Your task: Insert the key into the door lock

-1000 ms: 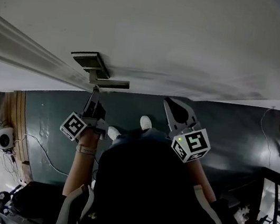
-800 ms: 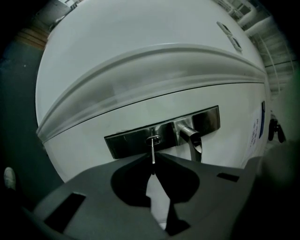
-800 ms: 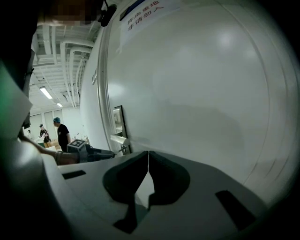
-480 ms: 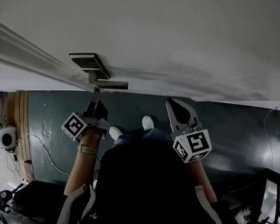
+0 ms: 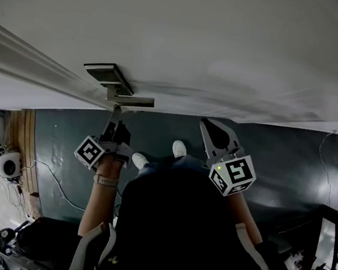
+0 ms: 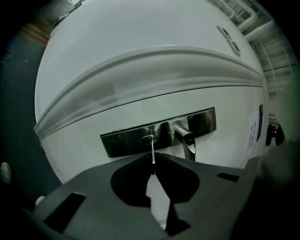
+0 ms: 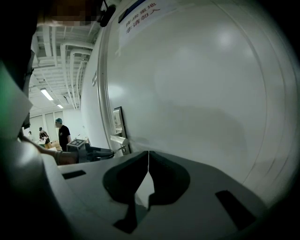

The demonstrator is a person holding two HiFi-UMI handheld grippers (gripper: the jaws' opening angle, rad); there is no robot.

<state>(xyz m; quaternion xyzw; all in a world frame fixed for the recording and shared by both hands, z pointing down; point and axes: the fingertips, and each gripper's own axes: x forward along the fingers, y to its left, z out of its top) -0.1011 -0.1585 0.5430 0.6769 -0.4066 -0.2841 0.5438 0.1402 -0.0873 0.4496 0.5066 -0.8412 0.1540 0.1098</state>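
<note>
Now left gripper (image 6: 153,158) pinches one key (image 6: 153,149) at one lock (image 6: 147,139); right gripper (image 7: 148,158) closed, empty.

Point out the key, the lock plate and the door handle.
key (image 6: 153,151), left gripper view, its blade.
lock plate (image 6: 123,142), left gripper view, bare left part.
door handle (image 6: 185,135), left gripper view, lever's neck.

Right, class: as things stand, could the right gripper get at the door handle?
Probably yes. The right gripper hangs by bare door, and nothing stands between it and the handle. But its jaws are together, and the left gripper, holding the key at the lock, crowds that spot.
</note>
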